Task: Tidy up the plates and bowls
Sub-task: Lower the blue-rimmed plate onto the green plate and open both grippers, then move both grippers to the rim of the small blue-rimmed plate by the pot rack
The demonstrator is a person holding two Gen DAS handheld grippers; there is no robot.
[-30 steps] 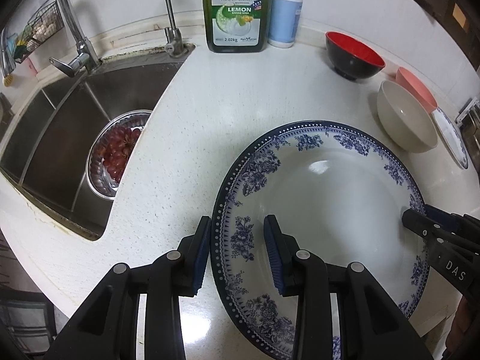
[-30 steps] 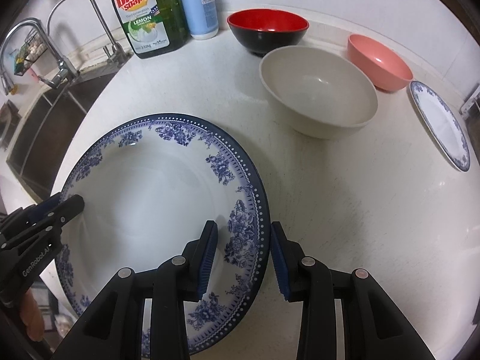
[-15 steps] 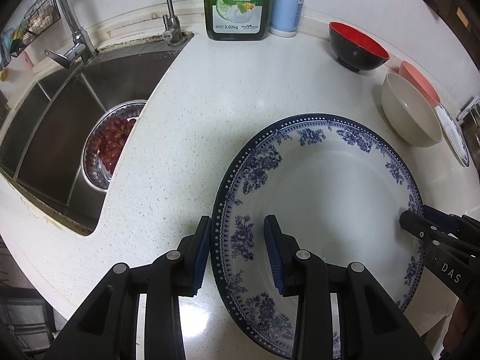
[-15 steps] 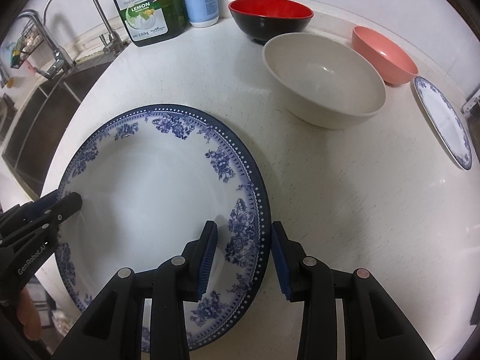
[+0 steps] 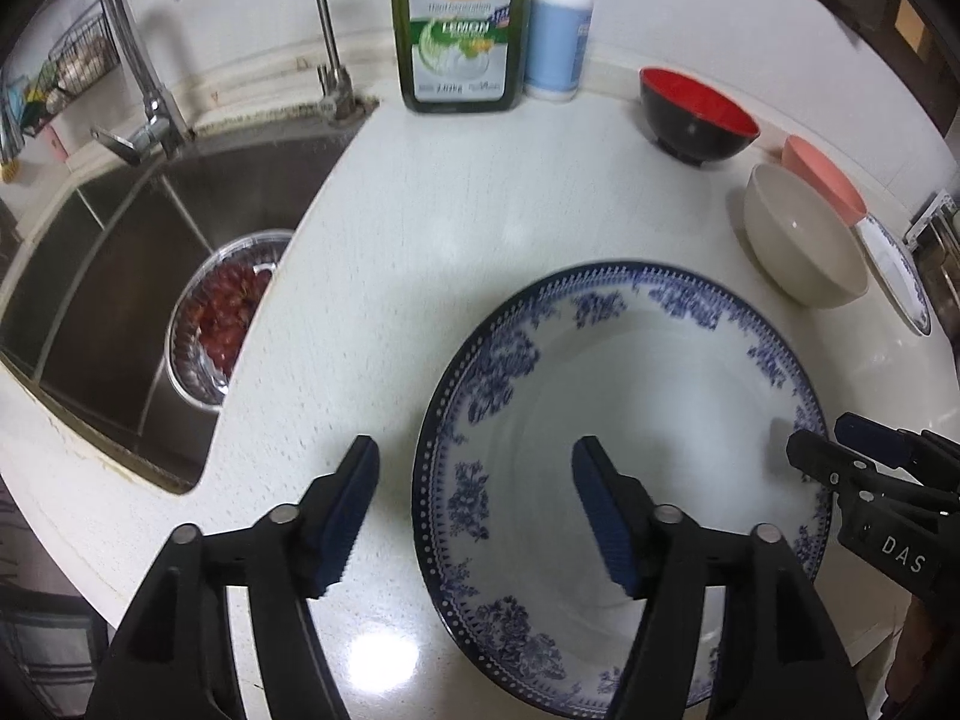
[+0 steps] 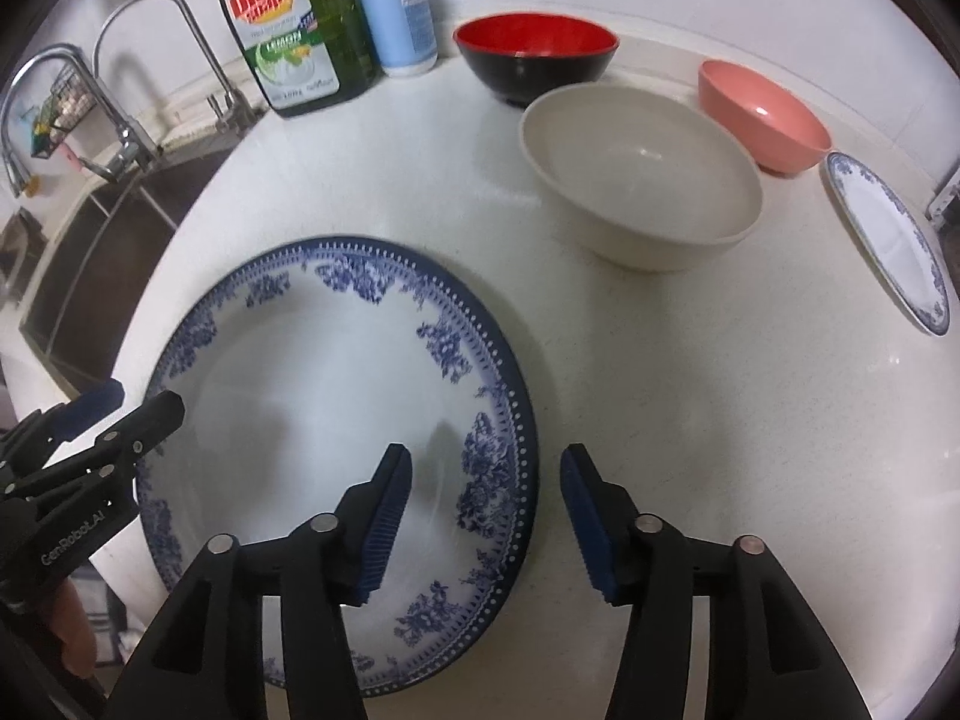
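Observation:
A large blue-and-white floral plate (image 5: 660,420) (image 6: 300,396) lies flat on the white counter near its front edge. My left gripper (image 5: 474,510) is open, its fingers straddling the plate's left rim without touching it. My right gripper (image 6: 486,516) is open too, straddling the right rim. Each gripper shows in the other's view: the right gripper (image 5: 819,435), the left gripper (image 6: 147,399). Behind the plate stand a beige bowl (image 6: 636,180), a red-and-black bowl (image 6: 534,54), a pink bowl (image 6: 762,114) and a small blue-rimmed plate (image 6: 888,240).
A steel sink (image 5: 120,252) lies to the left, holding a metal colander of red grapes (image 5: 228,312). Two faucets (image 5: 138,78) rise behind it. A green dish soap bottle (image 5: 459,24) and a pale blue bottle (image 5: 558,42) stand against the back wall.
Both grippers were shut on the large plate's rims and have opened wide. The plate now rests free on the counter, and both cameras have drawn back slightly.

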